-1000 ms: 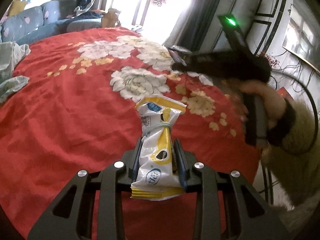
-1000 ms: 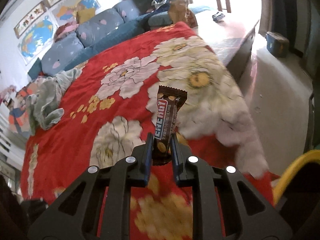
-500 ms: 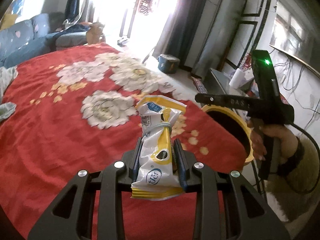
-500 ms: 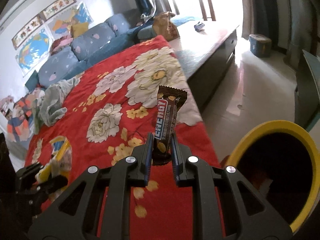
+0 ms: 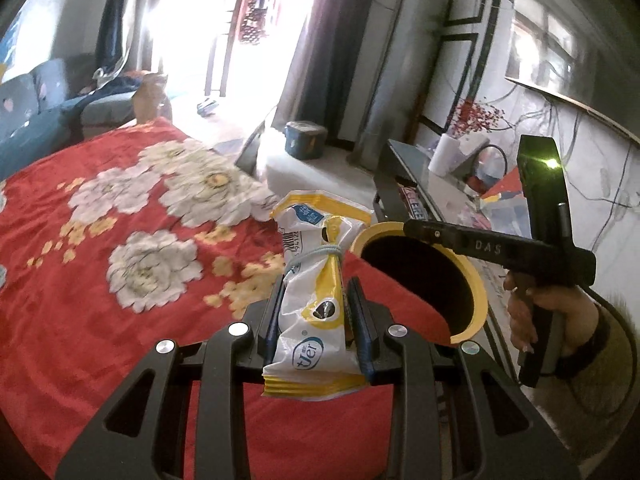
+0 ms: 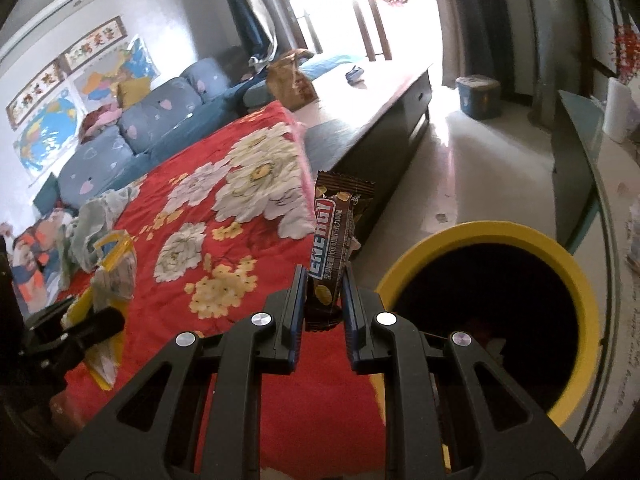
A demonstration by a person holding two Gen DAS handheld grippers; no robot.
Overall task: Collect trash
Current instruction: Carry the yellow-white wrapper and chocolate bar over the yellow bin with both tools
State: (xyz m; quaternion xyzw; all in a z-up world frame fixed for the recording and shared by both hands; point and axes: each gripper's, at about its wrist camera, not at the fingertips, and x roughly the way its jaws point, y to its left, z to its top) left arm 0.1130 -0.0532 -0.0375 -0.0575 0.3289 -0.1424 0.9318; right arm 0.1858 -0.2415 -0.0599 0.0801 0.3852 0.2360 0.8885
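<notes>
My right gripper (image 6: 322, 280) clamps an upright brown chocolate bar wrapper (image 6: 334, 240); the yellow-rimmed bin (image 6: 576, 276) opens just right of it. My left gripper (image 5: 316, 312) pinches a white-yellow snack bag (image 5: 314, 300), farther from the bin.

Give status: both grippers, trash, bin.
Left gripper shut on white-and-yellow bag. Right gripper shut on brown snack bar. Yellow-rimmed bin open beside red bedspread, nothing blocking its mouth.
</notes>
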